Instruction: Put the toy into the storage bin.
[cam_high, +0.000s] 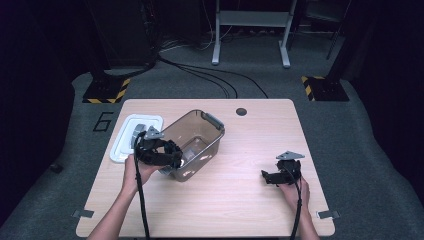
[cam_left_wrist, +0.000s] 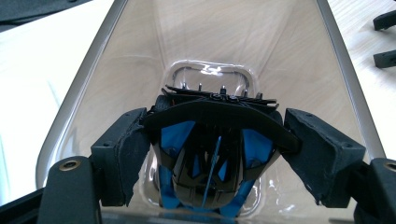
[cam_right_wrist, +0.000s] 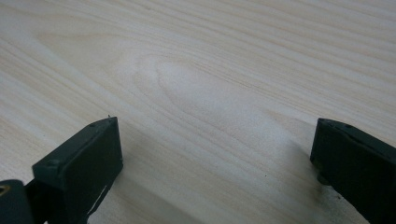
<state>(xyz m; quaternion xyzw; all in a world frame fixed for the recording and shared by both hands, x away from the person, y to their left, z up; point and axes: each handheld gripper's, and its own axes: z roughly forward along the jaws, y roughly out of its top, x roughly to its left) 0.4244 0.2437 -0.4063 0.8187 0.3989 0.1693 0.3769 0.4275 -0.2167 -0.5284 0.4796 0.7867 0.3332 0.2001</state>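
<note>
At the nine o'clock side of the pale wooden table (cam_high: 235, 200), a white rectangular plastic lid (cam_high: 125, 145) is lying flat, off its box. Just beside it, toward the table's centre, a smoky translucent plastic storage bin with grey clip handles (cam_high: 200, 131) is tipping over toward the person, and the left gripper (cam_high: 172, 159) is reaching into its mouth. In the left gripper view, the jaws of the left gripper (cam_left_wrist: 211, 154) are clamping a glossy black object with blue panels and a curved black band (cam_left_wrist: 210, 158) inside the bin, close to its clear bottom wall; what the object is I cannot tell. By my reading, the lid is already off and the object is gripped, so either drawing it out or letting it go is what is left. At three o'clock, the right gripper (cam_high: 270, 176) is resting low over bare wood, its jaws standing wide apart on nothing, well apart from the bin. No brand or label is readable on these things; a dark "6" (cam_high: 102, 121) is showing on the grey floor by the table's ten o'clock corner.
</note>
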